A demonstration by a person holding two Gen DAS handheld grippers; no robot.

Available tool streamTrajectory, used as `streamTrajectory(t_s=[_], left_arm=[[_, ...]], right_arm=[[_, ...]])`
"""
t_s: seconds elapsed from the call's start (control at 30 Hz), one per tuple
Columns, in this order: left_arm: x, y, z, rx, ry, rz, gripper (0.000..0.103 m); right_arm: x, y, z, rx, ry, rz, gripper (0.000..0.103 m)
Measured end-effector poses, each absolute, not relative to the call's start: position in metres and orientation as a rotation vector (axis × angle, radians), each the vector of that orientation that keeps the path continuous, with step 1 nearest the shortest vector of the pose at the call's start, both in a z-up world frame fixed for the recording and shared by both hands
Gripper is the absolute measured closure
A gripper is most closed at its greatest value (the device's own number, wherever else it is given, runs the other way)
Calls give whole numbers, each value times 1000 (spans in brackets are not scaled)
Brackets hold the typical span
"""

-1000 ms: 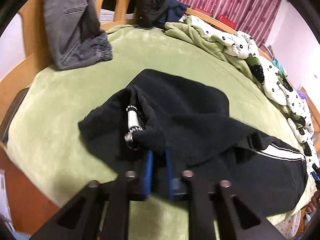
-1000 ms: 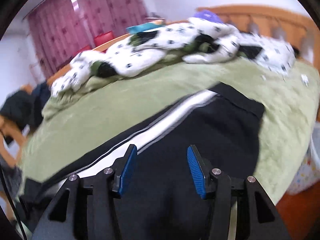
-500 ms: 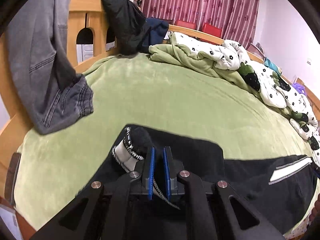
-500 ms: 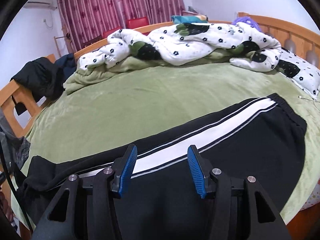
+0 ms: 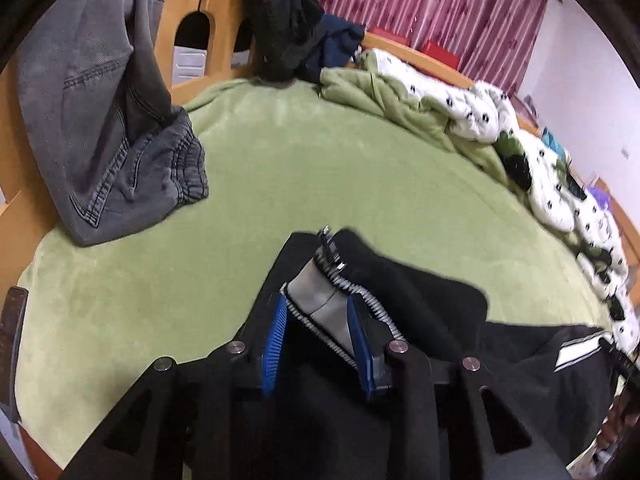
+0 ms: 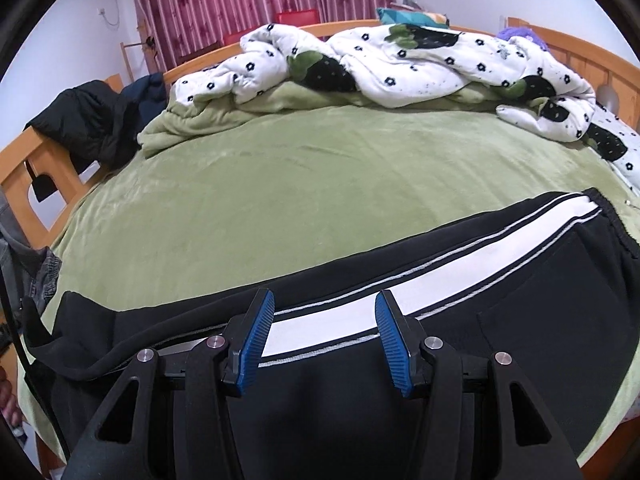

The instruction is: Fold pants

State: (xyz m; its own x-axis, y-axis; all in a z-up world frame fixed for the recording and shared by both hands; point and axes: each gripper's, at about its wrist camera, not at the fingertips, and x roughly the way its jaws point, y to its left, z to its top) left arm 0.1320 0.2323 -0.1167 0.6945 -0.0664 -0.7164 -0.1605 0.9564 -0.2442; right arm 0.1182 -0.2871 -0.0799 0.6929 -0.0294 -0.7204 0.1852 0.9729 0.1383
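Black track pants (image 6: 540,300) with a white side stripe (image 6: 460,264) lie along the near edge of the green bed. My right gripper (image 6: 325,300) hovers open just over that stripe, with nothing between its fingers. In the left wrist view the leg end of the pants (image 5: 420,304) is bunched, and its striped cuff (image 5: 312,284) lies between the blue pads. My left gripper (image 5: 318,304) is opening around that cuff, and the pads no longer squeeze it.
A green blanket (image 5: 320,160) covers the bed. Grey jeans (image 5: 100,120) and a black jacket (image 5: 280,12) hang over the wooden footboard at the left. A white flowered quilt (image 6: 400,60) is heaped along the far side. A person's hand shows at the lower left edge (image 6: 6,396).
My left gripper went from shut on the cuff to parted, after carrying the leg end over the bed. The right gripper shifted sideways along the pants and stayed open.
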Motion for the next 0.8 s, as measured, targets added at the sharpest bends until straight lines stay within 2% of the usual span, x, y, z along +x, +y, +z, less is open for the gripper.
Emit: streamTrajectory(t_s=[0.1,0.27,0.4,0.43,0.7,0.77,0.8], left_arm=[[147,237,-135,-292,875,30,65],[171,255,-165,-412,925,54,64],[189,253,-175,-419,938,54,41],[194,250,-175,-406,939,60,40],[226,249,-186,-457,993,41,39],[229,250,-190,-466,1004,39,45],[227,249,-189,-456,995,46,53]], right_arm=[[121,-279,-81,196,801,-102,51],[120,-265,-81,130,799,-85,51],[124,-260,-85,96,803,-73,48],[126,-260,-86,97,802,-74,48],[145,-257,-98,125,830,-52,48],[149,-251,-98,91,832,-50,48],[149,-249,-99,74,824,-58,48]])
